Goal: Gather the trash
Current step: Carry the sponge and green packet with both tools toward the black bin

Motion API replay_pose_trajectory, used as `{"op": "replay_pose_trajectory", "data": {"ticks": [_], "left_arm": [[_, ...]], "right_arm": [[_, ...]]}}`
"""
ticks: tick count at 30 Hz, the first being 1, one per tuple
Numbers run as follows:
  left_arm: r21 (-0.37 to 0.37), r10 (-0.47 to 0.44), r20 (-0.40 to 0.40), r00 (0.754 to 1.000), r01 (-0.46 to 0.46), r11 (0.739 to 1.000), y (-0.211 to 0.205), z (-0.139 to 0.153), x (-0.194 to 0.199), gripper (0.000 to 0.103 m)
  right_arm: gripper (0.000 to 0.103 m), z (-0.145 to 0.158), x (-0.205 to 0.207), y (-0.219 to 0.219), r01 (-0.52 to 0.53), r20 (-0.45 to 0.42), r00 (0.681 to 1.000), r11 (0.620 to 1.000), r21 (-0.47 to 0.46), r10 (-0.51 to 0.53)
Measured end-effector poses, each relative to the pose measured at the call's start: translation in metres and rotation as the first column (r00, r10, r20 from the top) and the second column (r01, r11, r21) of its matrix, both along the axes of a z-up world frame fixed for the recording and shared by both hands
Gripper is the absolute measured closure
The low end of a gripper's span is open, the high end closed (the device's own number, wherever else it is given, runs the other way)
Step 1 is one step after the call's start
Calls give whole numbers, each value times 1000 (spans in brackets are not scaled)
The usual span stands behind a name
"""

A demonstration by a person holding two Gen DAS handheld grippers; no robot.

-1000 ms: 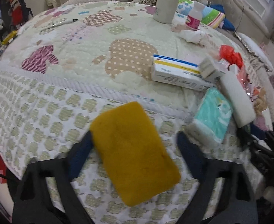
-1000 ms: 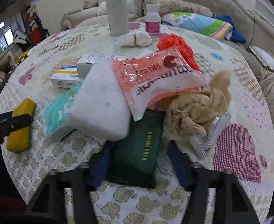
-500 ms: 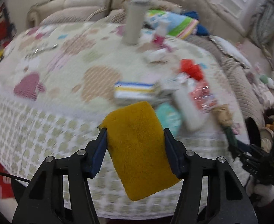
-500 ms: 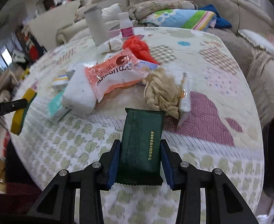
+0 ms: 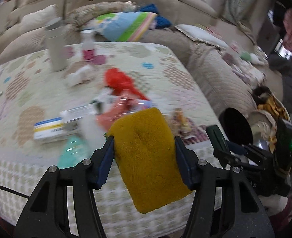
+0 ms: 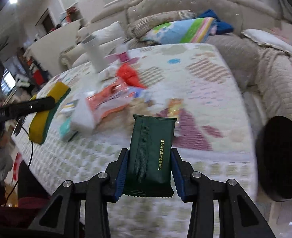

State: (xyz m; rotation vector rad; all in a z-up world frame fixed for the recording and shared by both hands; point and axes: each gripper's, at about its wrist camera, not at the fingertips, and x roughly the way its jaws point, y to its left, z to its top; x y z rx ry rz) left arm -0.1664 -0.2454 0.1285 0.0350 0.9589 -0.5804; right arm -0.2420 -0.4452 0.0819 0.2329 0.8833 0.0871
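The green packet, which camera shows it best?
The right wrist view: the green packet sits centred and sharp between the right gripper pads, gold lettering visible. The left wrist view shows it only edge-on at the right, small and partly hidden.

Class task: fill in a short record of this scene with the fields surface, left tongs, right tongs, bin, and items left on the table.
surface: table under a patterned quilt
left tongs: shut on a yellow sponge, lifted off the quilt
right tongs: shut on a green packet, also lifted
bin: black, open, beside the table's right edge
items left: red bag, orange wrapper, white block, teal pack, boxes, tumbler, bottle
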Motion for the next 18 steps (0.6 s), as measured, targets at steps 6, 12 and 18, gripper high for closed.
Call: {"op": "replay_pose_trajectory", "data": {"ticks": [6, 12, 18], "left_arm": [[8, -102, 6, 995, 102, 995, -73, -3, -1, 46], [15, -188, 7, 982, 188, 982, -134, -3, -10, 46], [24, -262, 3, 965, 262, 965, -188, -4, -24, 46]], "right_arm": [[63, 1, -10, -55, 126, 6, 992, 991, -44, -126], [63, -1, -30, -111, 251, 5, 968, 965, -79, -251], [63, -10, -47, -161, 359, -13, 932, 928, -96, -361]]}}
